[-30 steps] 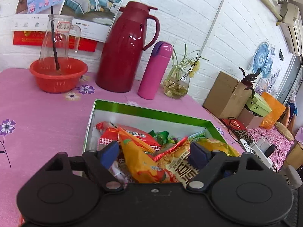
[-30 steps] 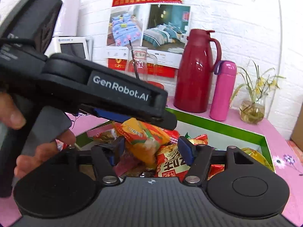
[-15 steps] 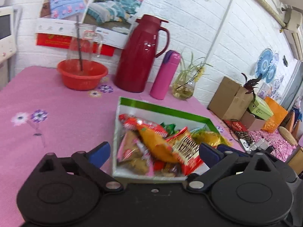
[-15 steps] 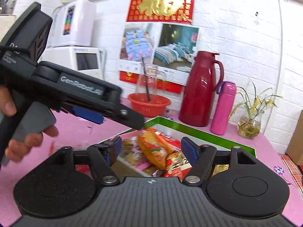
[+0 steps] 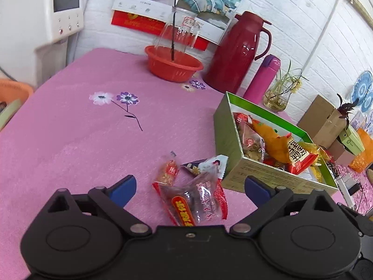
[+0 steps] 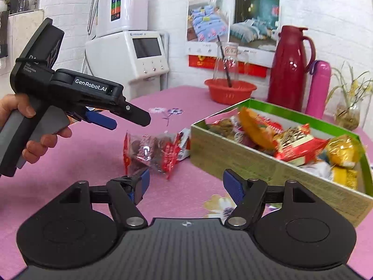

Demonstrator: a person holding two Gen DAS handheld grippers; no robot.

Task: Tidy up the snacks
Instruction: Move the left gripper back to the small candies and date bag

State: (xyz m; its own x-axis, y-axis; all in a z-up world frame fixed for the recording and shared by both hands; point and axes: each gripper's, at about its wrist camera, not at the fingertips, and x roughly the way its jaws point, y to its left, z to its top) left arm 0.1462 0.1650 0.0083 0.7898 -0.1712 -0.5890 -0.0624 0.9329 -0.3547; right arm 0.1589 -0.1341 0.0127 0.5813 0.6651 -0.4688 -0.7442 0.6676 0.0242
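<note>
A green box (image 5: 233, 149) (image 6: 233, 149) full of snack packets stands on the pink tablecloth. Loose packets lie on the cloth beside its left side: a clear red-edged packet (image 5: 198, 200) (image 6: 149, 149), a small red packet (image 5: 166, 171) and a white one (image 5: 213, 163). My left gripper (image 5: 190, 187) is open and empty, just above the clear packet; it shows in the right wrist view (image 6: 130, 119) held over the cloth. My right gripper (image 6: 186, 184) is open and empty, in front of the box's near corner.
At the back stand a red basin (image 5: 173, 64) with a glass jug, a dark red thermos (image 5: 235, 53), a pink bottle (image 5: 263, 79) and a vase (image 5: 278, 95). A white appliance (image 5: 44, 11) is at the far left. Cardboard boxes (image 5: 326, 119) are to the right.
Both grippers have pulled back from above the box and swung left. My left gripper has opened wider and now hangs over loose packets on the cloth.
</note>
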